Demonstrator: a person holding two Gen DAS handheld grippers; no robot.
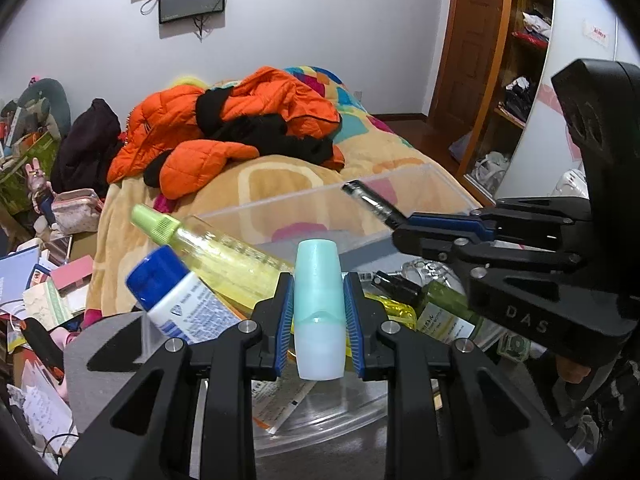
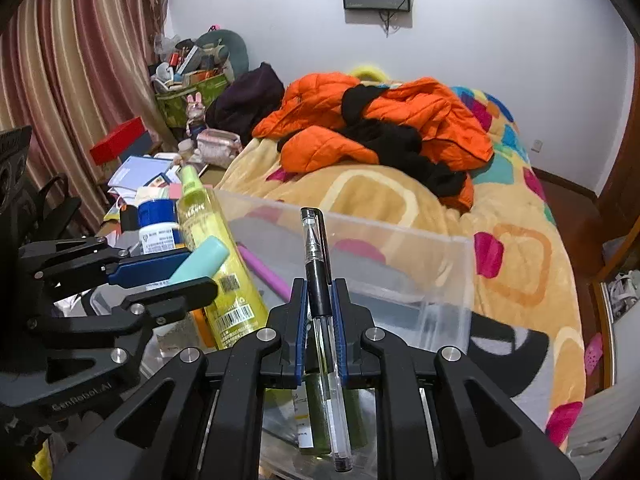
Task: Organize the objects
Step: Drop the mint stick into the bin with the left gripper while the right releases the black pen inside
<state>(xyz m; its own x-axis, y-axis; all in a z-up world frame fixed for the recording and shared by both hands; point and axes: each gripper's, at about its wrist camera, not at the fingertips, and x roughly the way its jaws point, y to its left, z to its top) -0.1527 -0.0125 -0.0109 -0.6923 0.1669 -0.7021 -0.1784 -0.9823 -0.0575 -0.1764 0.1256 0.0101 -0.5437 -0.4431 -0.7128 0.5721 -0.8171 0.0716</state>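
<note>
Two items are in transit: left gripper (image 1: 319, 312) clamps a mint tube (image 1: 319, 312), right gripper (image 2: 320, 312) a gel pen (image 2: 320, 280); clear bin (image 2: 440, 240) ahead, bottles (image 1: 224, 252) unsorted.

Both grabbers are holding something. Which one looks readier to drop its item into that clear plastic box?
Right, probably. The right gripper holds the black-capped clear pen with its tip already over the clear plastic box. The left gripper holds the mint-green capped stick further back, behind the bottles.

Four bottles (image 1: 224, 252) (one gripped), one pen (image 2: 320, 272), two grippers (image 1: 319, 312).
</note>
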